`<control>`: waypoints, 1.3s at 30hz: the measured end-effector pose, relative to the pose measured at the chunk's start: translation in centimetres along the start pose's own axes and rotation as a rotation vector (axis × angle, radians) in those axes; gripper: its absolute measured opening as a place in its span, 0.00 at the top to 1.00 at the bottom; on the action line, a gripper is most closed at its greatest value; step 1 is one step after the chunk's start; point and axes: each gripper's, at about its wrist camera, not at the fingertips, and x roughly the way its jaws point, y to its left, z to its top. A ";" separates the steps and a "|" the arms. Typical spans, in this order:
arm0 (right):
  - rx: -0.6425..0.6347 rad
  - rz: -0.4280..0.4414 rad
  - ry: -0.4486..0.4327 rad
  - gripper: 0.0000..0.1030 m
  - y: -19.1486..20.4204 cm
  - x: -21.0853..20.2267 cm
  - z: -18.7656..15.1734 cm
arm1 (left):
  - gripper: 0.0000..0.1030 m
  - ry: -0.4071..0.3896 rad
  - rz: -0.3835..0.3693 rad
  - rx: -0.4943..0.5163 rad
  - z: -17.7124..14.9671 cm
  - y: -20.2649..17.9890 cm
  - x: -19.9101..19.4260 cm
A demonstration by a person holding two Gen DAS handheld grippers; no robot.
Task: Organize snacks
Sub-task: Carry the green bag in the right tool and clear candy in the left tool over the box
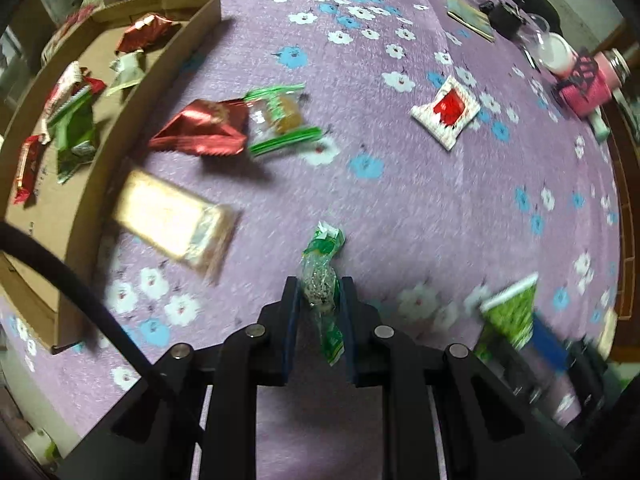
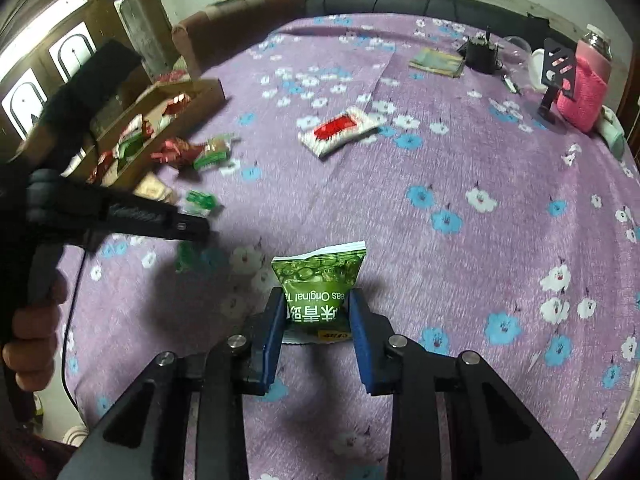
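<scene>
My left gripper [image 1: 319, 289] is shut on a small green-and-clear snack packet [image 1: 322, 276] and holds it above the purple flowered cloth. My right gripper [image 2: 316, 300] is shut on a green pea snack bag [image 2: 320, 280]; that bag also shows in the left wrist view [image 1: 510, 312]. A cardboard box [image 1: 84, 184] at the left holds several red and green snacks. Loose on the cloth lie a red foil packet [image 1: 200, 128], a green-striped biscuit pack [image 1: 278, 118], a beige wafer pack [image 1: 176, 220] and a white-and-red sachet [image 1: 446, 111]. The left gripper appears in the right wrist view [image 2: 192, 228].
At the far right stand a pink knitted bottle sleeve [image 2: 582, 88], a black phone stand [image 2: 556, 76], a white lidded jar [image 1: 554, 53], a small black device [image 2: 480, 54] and a book [image 2: 436, 62]. A sofa [image 2: 248, 12] lies beyond the table.
</scene>
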 end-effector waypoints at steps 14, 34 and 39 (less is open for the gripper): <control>-0.005 -0.072 0.023 0.70 1.2 1.7 0.6 | 0.79 -0.063 -0.063 0.055 -1.7 1.4 -0.7; -0.019 -0.010 0.029 0.70 5.9 -0.6 -1.8 | 0.79 -0.212 -0.064 0.201 -6.0 3.3 -3.4; -0.051 0.015 0.028 0.70 7.7 -0.3 -1.0 | 0.79 -0.216 -0.066 0.181 -6.2 5.0 -4.0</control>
